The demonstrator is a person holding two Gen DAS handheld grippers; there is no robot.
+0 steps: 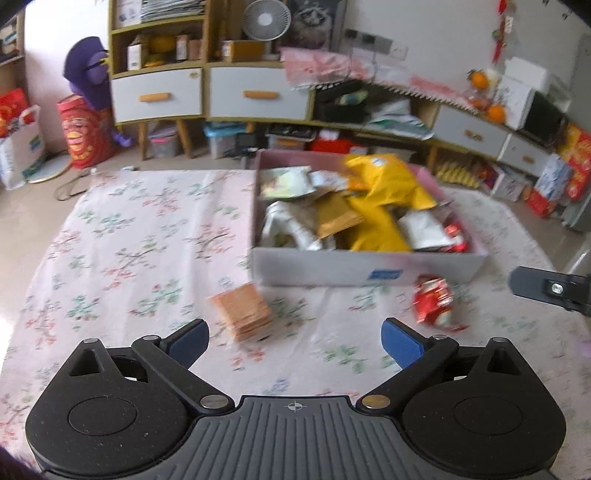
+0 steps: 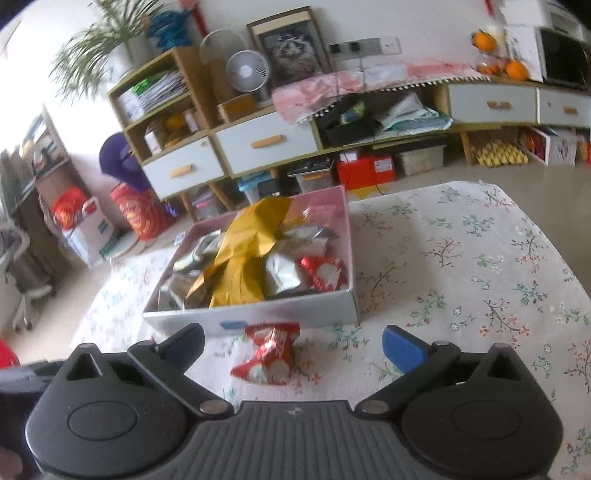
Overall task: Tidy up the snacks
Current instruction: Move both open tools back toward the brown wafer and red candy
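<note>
A shallow white and pink box (image 1: 365,269) (image 2: 258,314) on the flowered tablecloth holds several snack packs: yellow bags (image 1: 384,184) (image 2: 251,251), silver packs and a red pack (image 2: 325,271). An orange-brown packet (image 1: 245,312) lies on the cloth in front of the box, just ahead of my open, empty left gripper (image 1: 295,341). A red and white snack pack (image 1: 434,302) (image 2: 267,352) lies by the box's near wall, between the open jaws of my empty right gripper (image 2: 293,343). Part of the right gripper (image 1: 550,290) shows in the left wrist view.
The flowered tablecloth (image 1: 140,240) (image 2: 480,266) covers the table. Behind it stand shelves with drawers (image 1: 207,92) (image 2: 229,147), a fan (image 1: 266,18), storage bins and red bags (image 1: 86,131) on the floor.
</note>
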